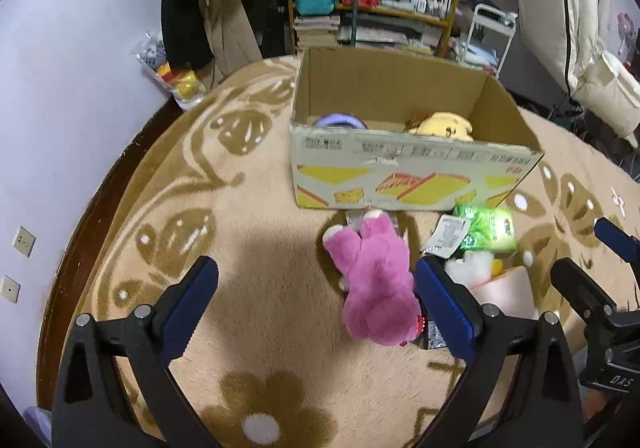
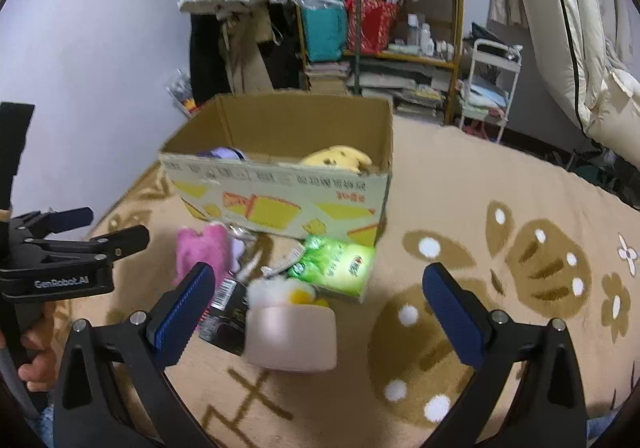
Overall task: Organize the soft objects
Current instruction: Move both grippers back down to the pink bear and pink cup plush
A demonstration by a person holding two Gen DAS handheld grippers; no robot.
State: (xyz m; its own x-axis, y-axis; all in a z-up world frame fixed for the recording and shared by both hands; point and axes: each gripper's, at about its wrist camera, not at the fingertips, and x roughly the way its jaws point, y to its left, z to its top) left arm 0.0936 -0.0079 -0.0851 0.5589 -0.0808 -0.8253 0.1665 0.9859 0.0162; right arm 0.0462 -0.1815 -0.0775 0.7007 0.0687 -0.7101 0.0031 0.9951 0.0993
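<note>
My left tool (image 1: 316, 288) hangs spread wide and empty over the rug (image 1: 248, 232), its right finger just beside the pink plush (image 1: 374, 288); my right tool (image 2: 320, 288) gapes empty too, above the pale pink tub (image 2: 290, 338). I'd shift left — centring the plush between the fingers — squeeze its body, then carry it to the cardboard box (image 1: 400, 171) beyond, where a yellow plush (image 1: 444, 124) already lies
</note>
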